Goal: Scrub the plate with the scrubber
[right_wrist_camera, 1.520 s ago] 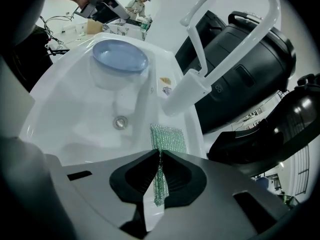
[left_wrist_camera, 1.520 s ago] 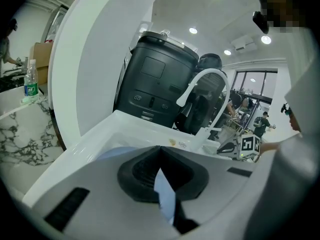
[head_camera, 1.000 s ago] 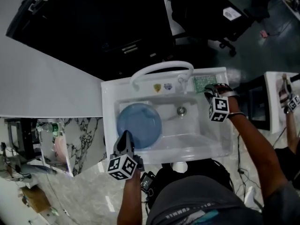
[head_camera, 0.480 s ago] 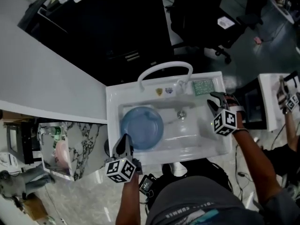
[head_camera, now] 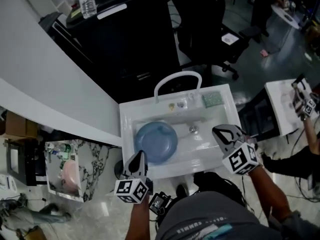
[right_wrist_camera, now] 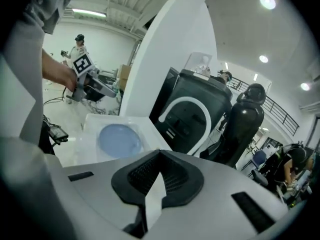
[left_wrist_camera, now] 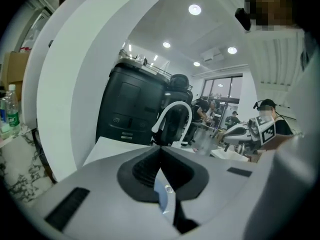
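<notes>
- Head view: the blue plate (head_camera: 156, 142) is lying flat in the basin of the white sink (head_camera: 125, 115). That is a sensible spot for scrubbing, since the walls are keeping it from sliding off. The green scrubber (head_camera: 212, 100) is sitting on the back rim, right of the faucet (head_camera: 177, 76) and well apart from both tools. The left gripper (head_camera: 141, 155) is hovering at the near rim beside the plate. The right gripper (head_camera: 218, 132) is hanging over the sink's right edge. Neither is touching anything, so I'd say no scrubbing is going on.
- Left gripper view: its jaws are pressing together with nothing between them. They are pointing across toward the faucet's arch, and the plate is lying below the frame.
- Right gripper view: these jaws have just been closing and are meeting pad to pad, empty. The plate is showing beyond them in the basin; the scrubber is not in sight here. This gripper is nearer the scrubber, so I'd expect it to fetch the pad, and it would have to spread first.
</notes>
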Tool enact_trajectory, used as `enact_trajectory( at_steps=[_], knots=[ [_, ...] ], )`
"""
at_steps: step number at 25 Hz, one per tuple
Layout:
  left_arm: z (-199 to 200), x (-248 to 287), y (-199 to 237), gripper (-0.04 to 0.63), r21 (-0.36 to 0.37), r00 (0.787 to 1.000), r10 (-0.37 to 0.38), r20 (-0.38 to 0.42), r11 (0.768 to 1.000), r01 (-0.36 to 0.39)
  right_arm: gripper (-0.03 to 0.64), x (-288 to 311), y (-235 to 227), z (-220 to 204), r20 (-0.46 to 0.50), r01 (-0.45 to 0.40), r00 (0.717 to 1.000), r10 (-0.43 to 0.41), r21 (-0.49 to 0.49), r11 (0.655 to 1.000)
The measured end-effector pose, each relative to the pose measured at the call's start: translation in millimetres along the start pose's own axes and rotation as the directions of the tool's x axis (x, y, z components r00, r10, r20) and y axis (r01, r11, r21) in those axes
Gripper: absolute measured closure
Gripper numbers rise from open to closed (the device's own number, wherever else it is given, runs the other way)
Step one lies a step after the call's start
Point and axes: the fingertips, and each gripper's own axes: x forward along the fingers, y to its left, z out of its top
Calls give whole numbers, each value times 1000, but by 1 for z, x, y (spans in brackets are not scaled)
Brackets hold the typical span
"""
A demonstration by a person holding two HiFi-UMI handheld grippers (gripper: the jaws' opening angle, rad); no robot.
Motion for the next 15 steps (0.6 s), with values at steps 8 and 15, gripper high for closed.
enact_trajectory(
  at_steps=[8, 15],
  knots=[
    [14, -53, -47, 594, 107, 981, -196, 9, 975, 194, 588, -60, 67, 84, 104, -2, 995, 6, -40, 999],
    [17, -98, -72, 594, 190, 961, -276, 11, 944, 269, 588, -98, 110, 108, 126, 26, 992, -21, -38, 999]
  ],
)
